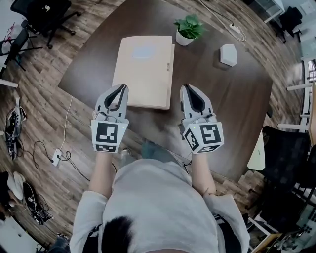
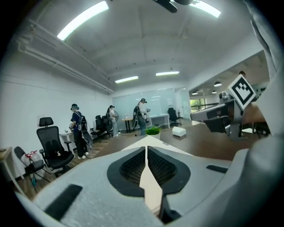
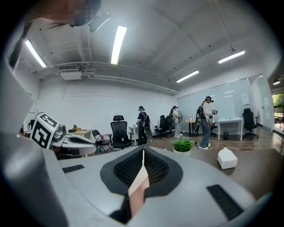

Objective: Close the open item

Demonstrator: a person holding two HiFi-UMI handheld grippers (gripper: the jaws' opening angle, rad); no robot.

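Note:
A flat beige case (image 1: 143, 69) lies on the dark table (image 1: 227, 104), its lid down flat and a small clasp (image 1: 168, 66) on its right edge. My left gripper (image 1: 122, 89) hovers at the case's near left corner, jaws shut with nothing between them. My right gripper (image 1: 184, 89) sits just off the near right corner, also shut and empty. In the left gripper view the closed left gripper (image 2: 145, 148) points over the case (image 2: 150, 188). In the right gripper view the case (image 3: 140, 184) shows below the shut right gripper (image 3: 143, 153).
A potted plant (image 1: 187, 28) and a white box (image 1: 228, 54) stand at the table's far side, with a power strip (image 1: 236, 29) behind them. Office chairs (image 1: 42, 15) and floor cables (image 1: 59, 155) surround the table. Several people (image 3: 205, 119) stand far off.

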